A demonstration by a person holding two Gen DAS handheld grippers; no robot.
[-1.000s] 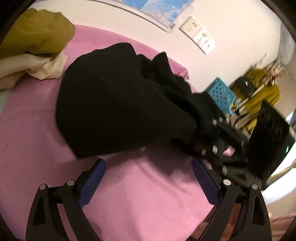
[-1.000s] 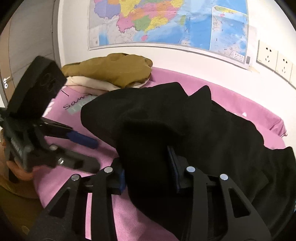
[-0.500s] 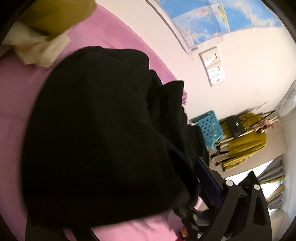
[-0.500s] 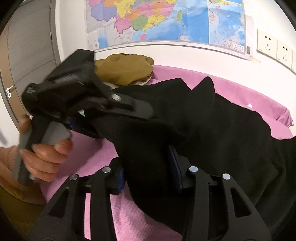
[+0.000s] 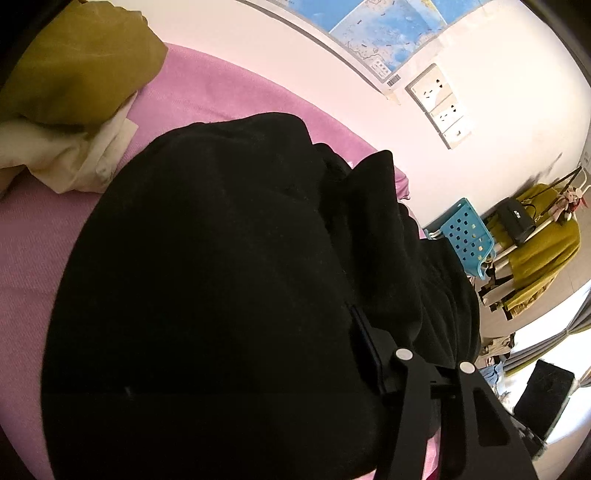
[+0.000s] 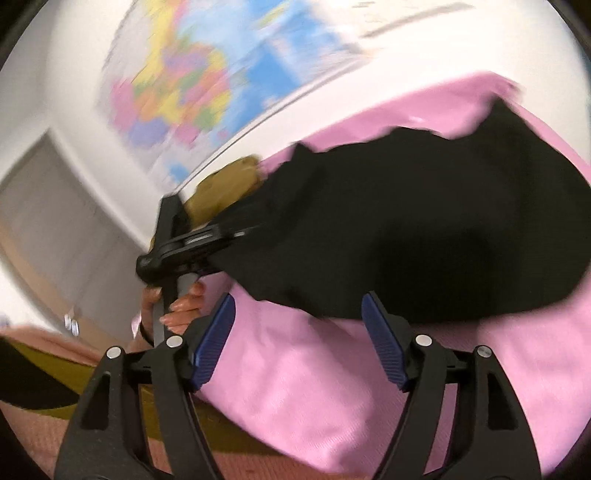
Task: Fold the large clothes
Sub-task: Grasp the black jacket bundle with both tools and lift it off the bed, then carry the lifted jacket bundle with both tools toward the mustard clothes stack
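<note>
A large black garment (image 5: 221, 277) lies bunched on the pink-covered table (image 5: 229, 92). It fills the left wrist view and covers my left gripper's left finger; only the right finger (image 5: 373, 347) shows, pressed against the cloth. In the right wrist view the left gripper (image 6: 240, 232) is clamped on the garment's (image 6: 424, 229) left edge and lifts it. My right gripper (image 6: 299, 332) is open and empty, its blue pads (image 6: 214, 339) just in front of the garment's near edge above the pink cloth (image 6: 314, 387).
An olive garment (image 5: 74, 62) on a cream one (image 5: 66, 158) lies at the table's far left, by the wall with a map (image 5: 369, 26) and sockets (image 5: 439, 103). A blue basket (image 5: 465, 236) and a clothes rack (image 5: 535, 240) stand to the right.
My right gripper has let go of the black garment, opened and pulled back toward the table's near edge. My left gripper, open a second ago, has closed on the garment's edge.
</note>
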